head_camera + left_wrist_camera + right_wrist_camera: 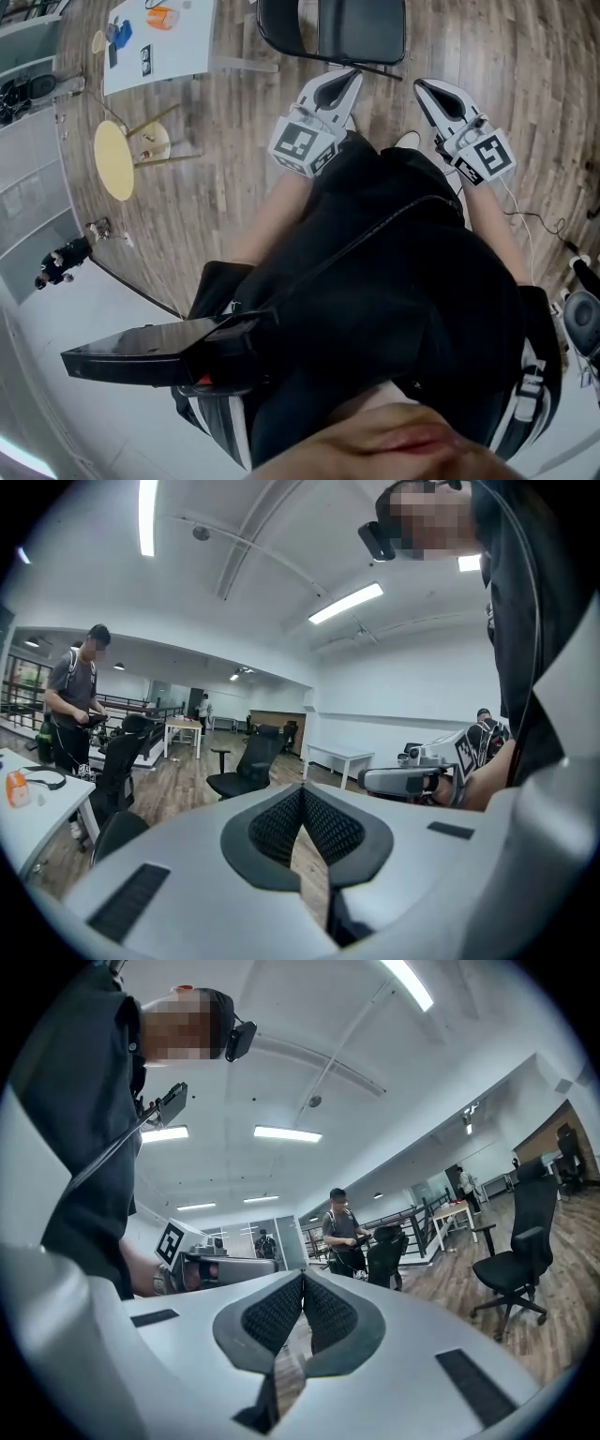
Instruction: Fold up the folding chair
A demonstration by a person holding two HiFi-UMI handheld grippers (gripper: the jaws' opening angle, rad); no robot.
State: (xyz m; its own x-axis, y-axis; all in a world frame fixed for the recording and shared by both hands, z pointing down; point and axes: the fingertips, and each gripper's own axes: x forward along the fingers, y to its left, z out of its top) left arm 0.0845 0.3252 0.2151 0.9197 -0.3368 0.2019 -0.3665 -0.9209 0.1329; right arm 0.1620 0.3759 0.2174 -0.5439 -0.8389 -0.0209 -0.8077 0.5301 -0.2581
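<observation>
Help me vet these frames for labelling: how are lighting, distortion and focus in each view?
Head view: even light, fisheye bends the floorboards, dark clothing fills the centre, folding chair cropped at the top. Left gripper view: black vignette corners, ceiling light blown out, shut jaws slightly soft. Right gripper view: same vignette, bright strip light, room sharp.

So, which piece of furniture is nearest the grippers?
The black chair, just ahead of the left gripper and the right gripper; the white table and the round yellow one stand farther off.
</observation>
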